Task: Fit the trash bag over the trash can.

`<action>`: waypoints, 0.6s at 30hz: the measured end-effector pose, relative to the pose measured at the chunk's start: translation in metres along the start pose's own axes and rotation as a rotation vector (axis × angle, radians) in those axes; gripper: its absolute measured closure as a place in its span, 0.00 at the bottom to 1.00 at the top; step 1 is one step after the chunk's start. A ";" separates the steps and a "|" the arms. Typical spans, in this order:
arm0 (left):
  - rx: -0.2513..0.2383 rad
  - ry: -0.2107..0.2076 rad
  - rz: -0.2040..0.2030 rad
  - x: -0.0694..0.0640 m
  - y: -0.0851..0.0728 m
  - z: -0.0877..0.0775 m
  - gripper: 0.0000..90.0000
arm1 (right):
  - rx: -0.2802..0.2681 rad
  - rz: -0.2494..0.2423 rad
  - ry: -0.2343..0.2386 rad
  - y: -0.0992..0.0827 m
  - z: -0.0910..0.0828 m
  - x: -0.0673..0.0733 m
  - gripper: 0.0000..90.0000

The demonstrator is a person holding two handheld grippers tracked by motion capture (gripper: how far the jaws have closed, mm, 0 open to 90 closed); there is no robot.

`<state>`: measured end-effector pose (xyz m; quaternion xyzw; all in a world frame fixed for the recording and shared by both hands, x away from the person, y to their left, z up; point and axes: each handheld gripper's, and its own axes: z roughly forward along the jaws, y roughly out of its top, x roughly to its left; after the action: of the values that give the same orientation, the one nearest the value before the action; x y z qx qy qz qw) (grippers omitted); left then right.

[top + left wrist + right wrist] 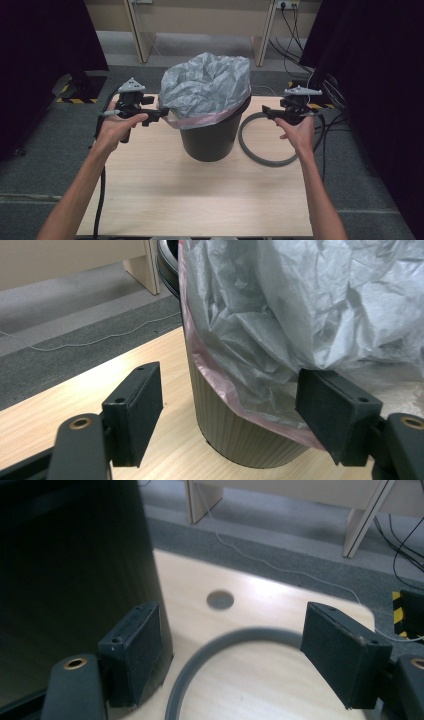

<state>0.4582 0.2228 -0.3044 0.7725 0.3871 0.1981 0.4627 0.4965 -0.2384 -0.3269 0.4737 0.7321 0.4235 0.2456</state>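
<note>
table: light wood top (200,200), bare across the near half, forearms come in from the near edge
left gripper: (161,114) at the bin's left side, level with the rim; jaws spread wide, nothing pinched; in the left gripper view one pad sits just under the liner's overhang, can't tell if it touches
right gripper: (267,113) right of the bin, above the ring; jaws wide apart, nothing between them, bin wall just beside one pad
bin: dark ribbed bin (210,137) upright, mid-table, between the two grippers
liner: grey bag (207,82) puffed up above the rim, pink hem folded over the outside
ring: grey hoop (260,152) flat on the table, right of the bin
far: grey floor, cables, desk legs
</note>
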 end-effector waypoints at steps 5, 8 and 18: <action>0.009 0.003 -0.003 0.002 0.001 0.008 0.29 | -0.030 0.019 0.021 0.034 0.002 -0.002 0.28; 0.013 0.005 0.002 0.001 0.001 0.011 0.29 | -0.044 0.020 0.026 0.051 0.003 0.001 0.28; 0.016 0.005 0.009 0.000 0.002 0.015 0.30 | -0.048 0.016 0.062 0.086 0.014 0.019 0.32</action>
<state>0.4692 0.2142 -0.3101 0.7773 0.3864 0.1989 0.4549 0.5407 -0.1989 -0.2600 0.4601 0.7252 0.4573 0.2307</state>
